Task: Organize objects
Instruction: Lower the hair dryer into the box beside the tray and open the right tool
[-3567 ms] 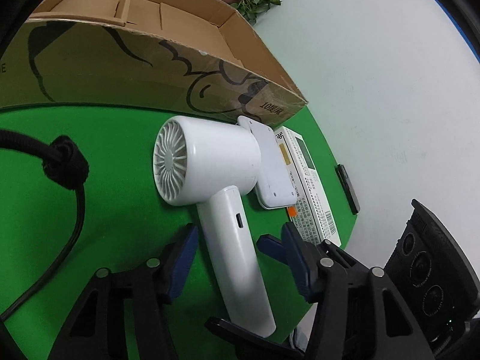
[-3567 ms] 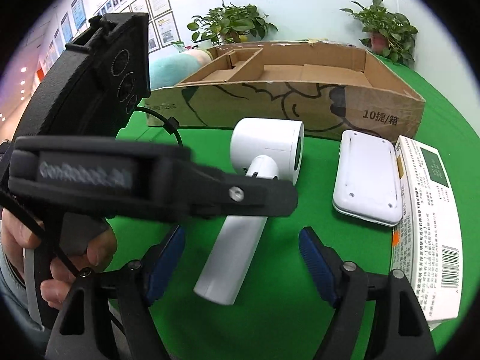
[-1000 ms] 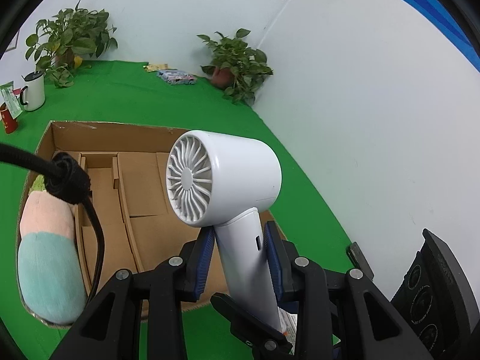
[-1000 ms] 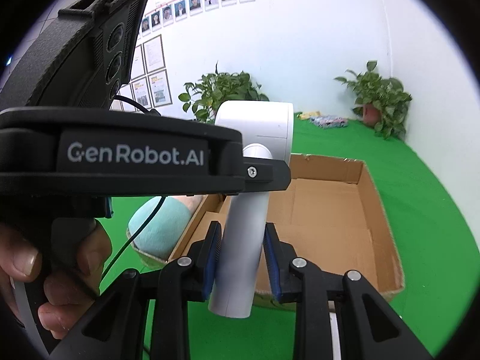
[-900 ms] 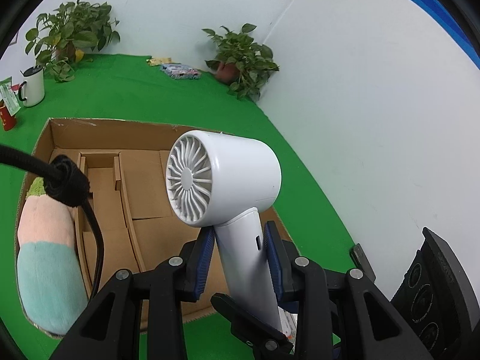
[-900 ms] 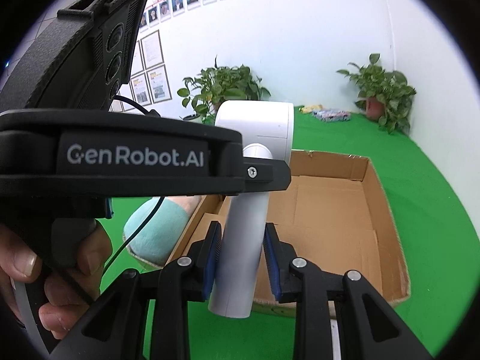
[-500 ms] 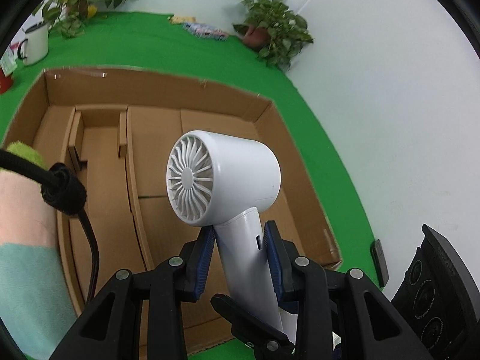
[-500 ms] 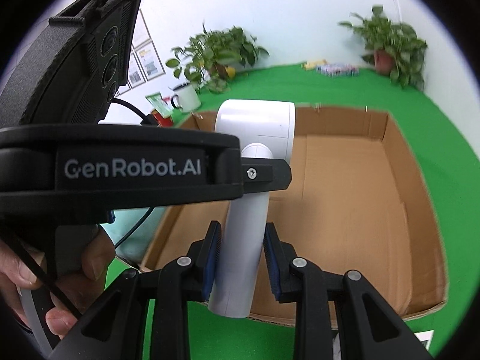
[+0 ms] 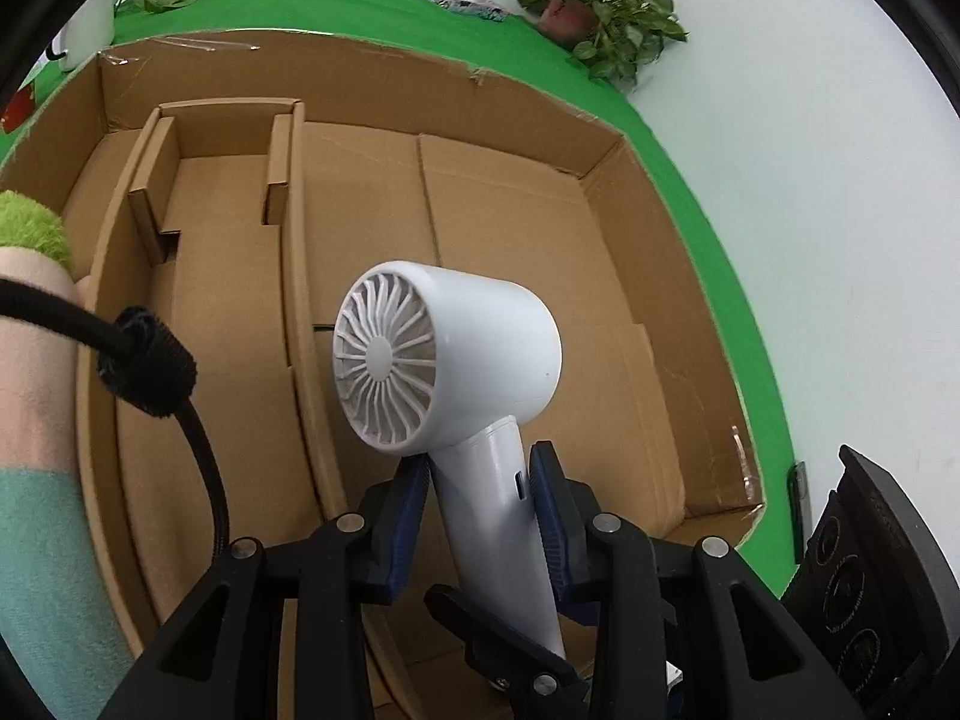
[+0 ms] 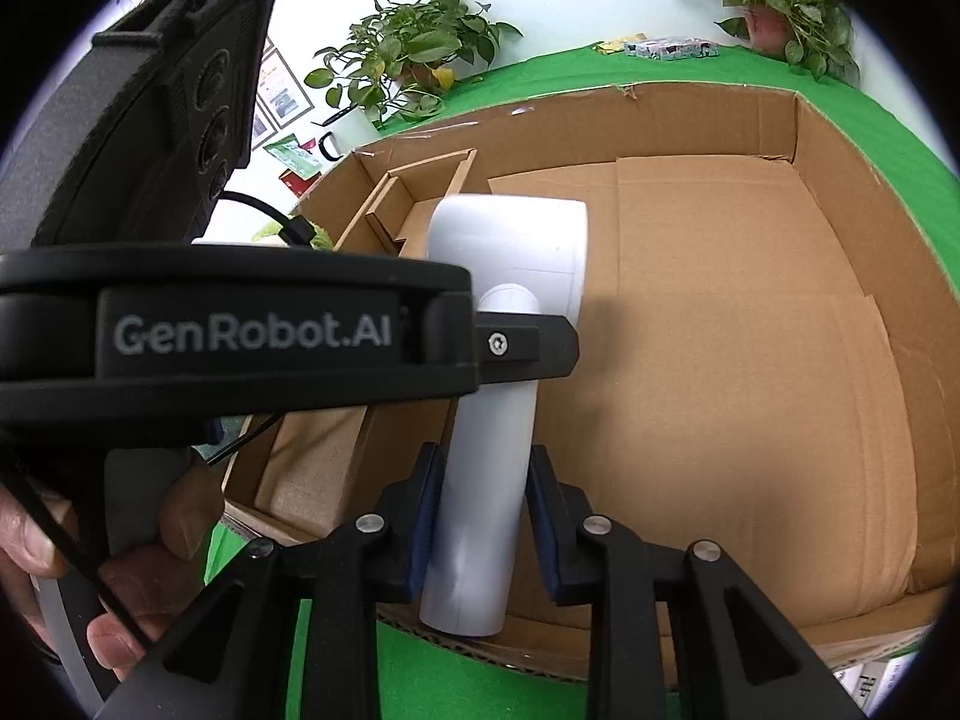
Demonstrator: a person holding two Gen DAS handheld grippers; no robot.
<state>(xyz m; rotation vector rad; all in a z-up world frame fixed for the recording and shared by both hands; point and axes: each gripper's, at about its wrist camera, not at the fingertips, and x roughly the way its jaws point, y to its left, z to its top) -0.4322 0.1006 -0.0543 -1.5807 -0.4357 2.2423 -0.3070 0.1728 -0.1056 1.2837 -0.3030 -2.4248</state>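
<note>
An open brown cardboard box (image 9: 540,252) sits on the green bench (image 9: 720,252). Above its floor hangs the white plastic hair dryer (image 9: 456,360), both the left hand-held gripper (image 9: 480,516) and right hand-held gripper (image 10: 480,516) clamped narrowly on its handle.

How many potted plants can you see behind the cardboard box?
2. One potted plant stands beyond the box's far left corner by the wall; the other sits past its far right corner. More may lie out of view.

Plush toy (image 9: 36,420) cut off at left edge, perhaps a carrot.
</note>
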